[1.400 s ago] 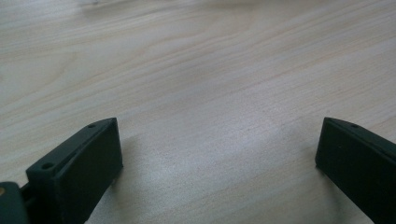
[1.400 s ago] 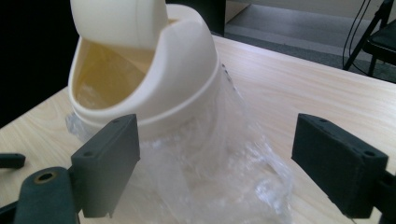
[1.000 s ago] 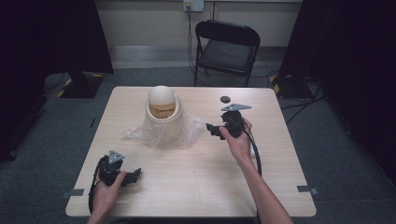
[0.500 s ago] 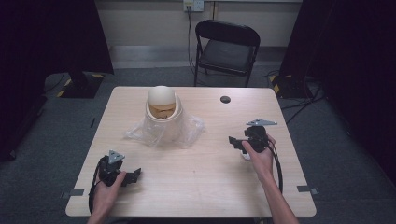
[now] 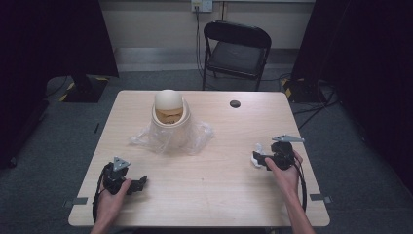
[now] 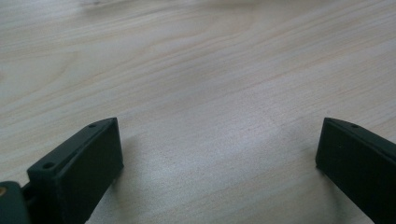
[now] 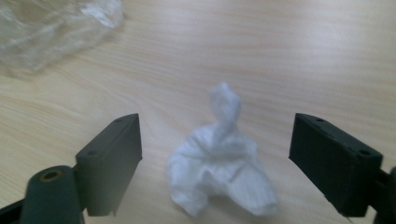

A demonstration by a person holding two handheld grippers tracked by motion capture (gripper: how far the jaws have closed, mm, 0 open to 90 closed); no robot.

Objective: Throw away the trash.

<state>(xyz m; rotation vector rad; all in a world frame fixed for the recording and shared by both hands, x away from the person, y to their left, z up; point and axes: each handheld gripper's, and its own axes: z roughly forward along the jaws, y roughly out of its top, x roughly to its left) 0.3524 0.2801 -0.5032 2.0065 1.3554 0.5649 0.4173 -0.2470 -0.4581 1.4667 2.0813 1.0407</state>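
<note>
Lying between the wide-open jaws of the right gripper (image 7: 217, 163), the crumpled white tissue (image 7: 222, 163) rests loose on the wooden table (image 5: 214, 190), its twisted tip pointing away from the gripper. Far across from the tissue, the left gripper (image 5: 139, 183) gapes empty. Beyond the tissue stands a folding chair (image 5: 237, 48).

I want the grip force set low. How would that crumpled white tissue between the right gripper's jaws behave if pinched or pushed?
The crumpled white tissue looks soft and creased, so it would probably squash flat rather than resist. It seems very light, so a push from the right gripper would likely slide it across the table. Its twisted peak may flop over.
</note>
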